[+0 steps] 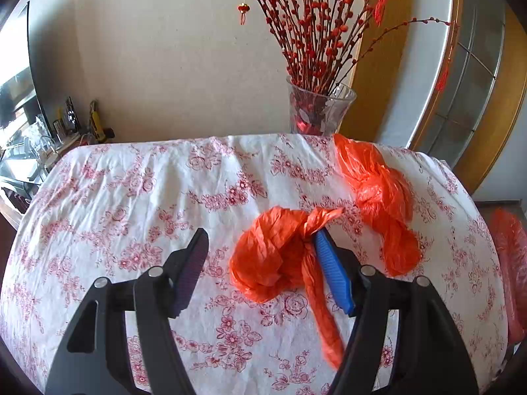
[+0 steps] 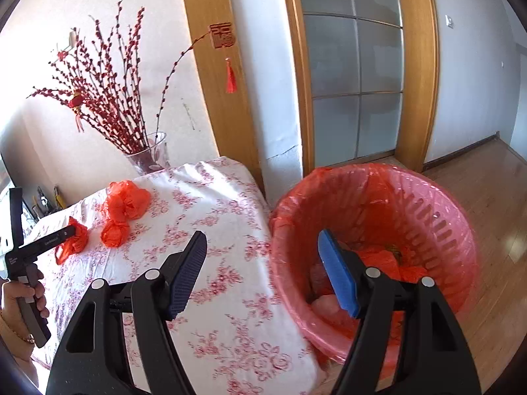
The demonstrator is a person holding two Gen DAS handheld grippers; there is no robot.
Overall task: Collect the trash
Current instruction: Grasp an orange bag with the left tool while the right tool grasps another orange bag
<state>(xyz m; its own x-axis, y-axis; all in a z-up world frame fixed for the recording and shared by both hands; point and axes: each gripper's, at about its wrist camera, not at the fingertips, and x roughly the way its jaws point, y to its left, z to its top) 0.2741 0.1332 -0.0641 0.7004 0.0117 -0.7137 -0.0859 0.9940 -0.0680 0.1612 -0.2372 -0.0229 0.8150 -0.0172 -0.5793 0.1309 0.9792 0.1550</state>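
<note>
- Left gripper [image 1: 260, 270] held over the worktop [image 1: 131, 197], jaws apart, nothing clamped.
- Crumpled orange bag [image 1: 270, 256] lying on the floral cloth between those jaws, nearer the blue finger [image 1: 332, 273]; knotted neck touching that finger's tip, twisted tail trailing alongside its inner face toward the camera.
- Dark finger [image 1: 192, 270] well clear of the bag on the other side.
- Second orange bag [image 1: 375, 191] farther back and to the right on the worktop, stretching from the rear edge forward, apart from the first.
- Glass vase [image 1: 316, 108] of red-budded branches just behind the worktop's far edge.
- Right gripper [image 2: 263, 270] also spread wide and empty, hanging over the gap between worktop edge and bin.
- Pink slatted bin [image 2: 444, 230] lined with red plastic, standing on the wooden floor just beside the worktop's corner; orange trash [image 2: 378, 260] already inside it.
- Seen from the right wrist: a hand [image 2: 19, 299] gripping the left tool's handle at far left.
</note>
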